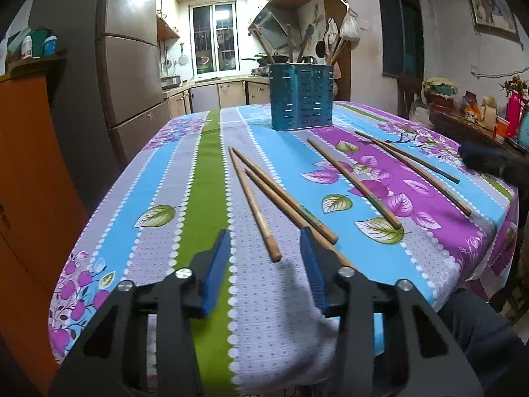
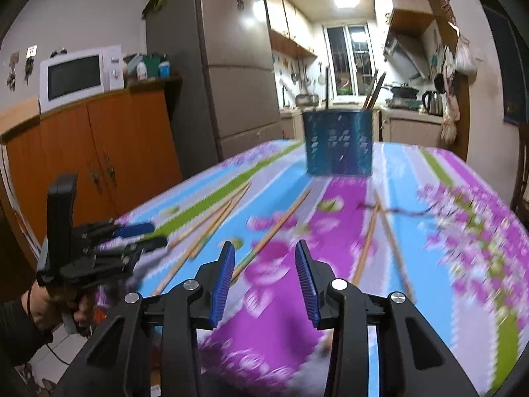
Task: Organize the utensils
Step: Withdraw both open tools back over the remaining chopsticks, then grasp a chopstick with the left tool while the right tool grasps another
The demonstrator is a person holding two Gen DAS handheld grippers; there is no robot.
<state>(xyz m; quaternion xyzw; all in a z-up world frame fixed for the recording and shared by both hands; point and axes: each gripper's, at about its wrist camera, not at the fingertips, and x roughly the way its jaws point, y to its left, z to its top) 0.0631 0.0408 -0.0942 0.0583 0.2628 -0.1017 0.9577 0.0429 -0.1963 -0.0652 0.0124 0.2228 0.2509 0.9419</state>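
Note:
Several wooden chopsticks lie loose on the flowered tablecloth [image 1: 205,182]: three on the left [image 1: 254,205], a single one in the middle [image 1: 353,182] and a pair on the right [image 1: 421,176]. A blue perforated utensil holder [image 1: 301,99] stands upright at the far side with utensil handles sticking out. My left gripper [image 1: 264,258] is open low over the near edge, and the near end of the leftmost chopstick lies between its fingertips, untouched. The right wrist view is blurred. In it my right gripper [image 2: 264,258] is open and empty above a chopstick [image 2: 271,235], with the holder [image 2: 339,142] beyond.
A hand [image 2: 49,307] holds the left gripper [image 2: 132,235] at the table's left corner. A fridge [image 1: 132,66], an orange cabinet [image 2: 99,152] with a microwave [image 2: 79,76] and a cluttered side table [image 1: 479,109] surround the table. The cloth hangs over the near edge.

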